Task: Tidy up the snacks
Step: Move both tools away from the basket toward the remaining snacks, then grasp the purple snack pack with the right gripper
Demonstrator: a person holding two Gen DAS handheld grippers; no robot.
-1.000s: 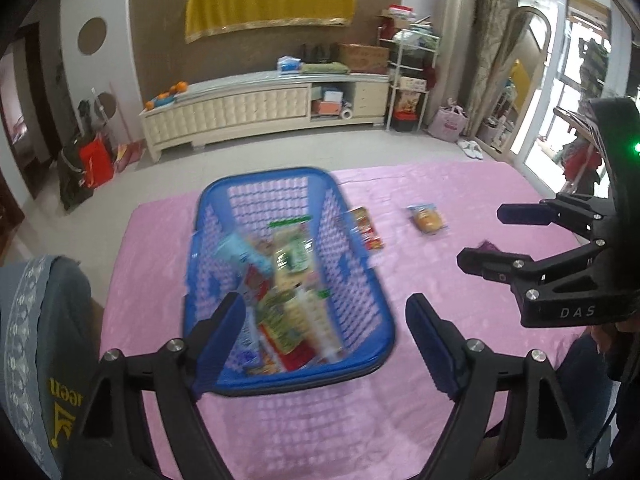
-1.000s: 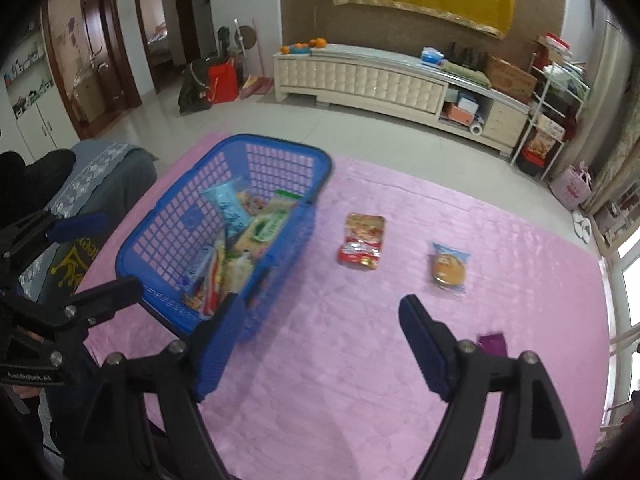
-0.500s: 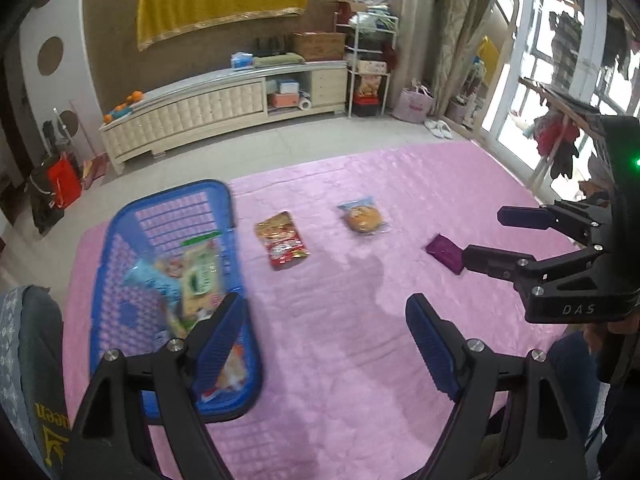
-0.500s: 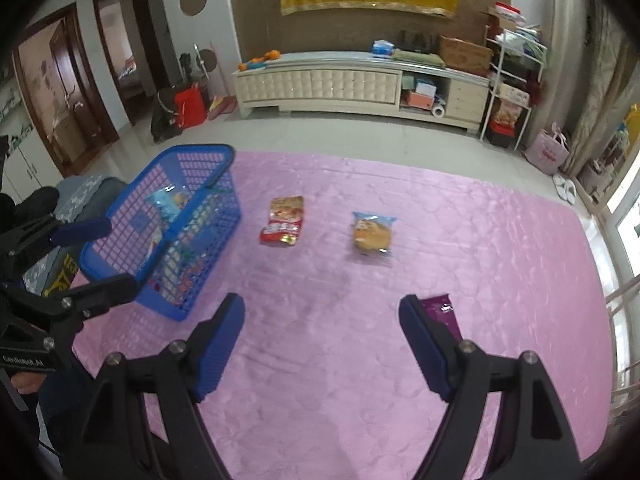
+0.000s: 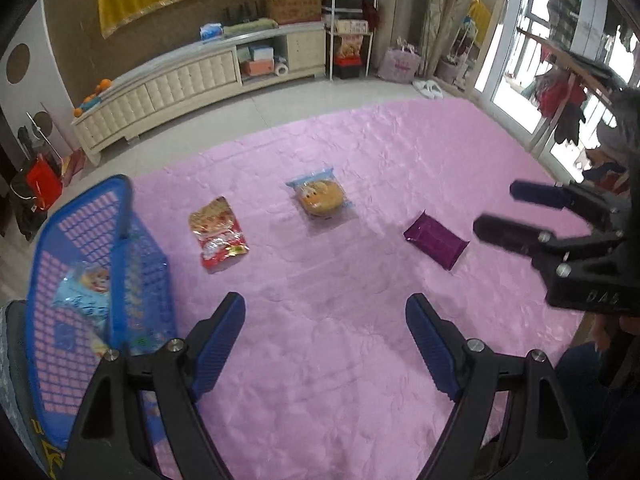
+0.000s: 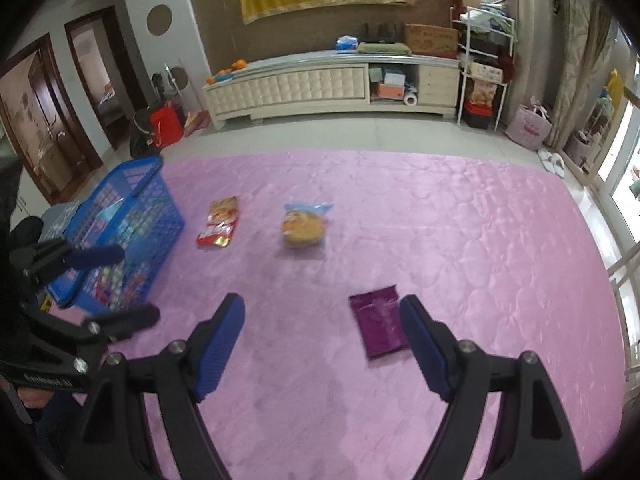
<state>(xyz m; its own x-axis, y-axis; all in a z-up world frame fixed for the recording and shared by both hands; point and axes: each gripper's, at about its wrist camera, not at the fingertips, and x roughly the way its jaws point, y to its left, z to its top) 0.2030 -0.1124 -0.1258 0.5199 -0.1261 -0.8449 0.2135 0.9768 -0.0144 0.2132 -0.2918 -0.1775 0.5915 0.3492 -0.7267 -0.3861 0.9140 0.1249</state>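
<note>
While open, right tool [image 6: 322, 340] nears purple packet [image 6: 380, 326].

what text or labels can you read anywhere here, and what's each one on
"DAS": on the black body of the right gripper, left wrist view; the letters are blurred, so this is the likely reading.
White lettering on the left gripper body, right wrist view: too blurred to read.
Red snack packet, round cake packet, purple packet, cardboard box: print too small or blurred.

Right gripper [image 5: 496, 212] body reads "DAS".
</note>
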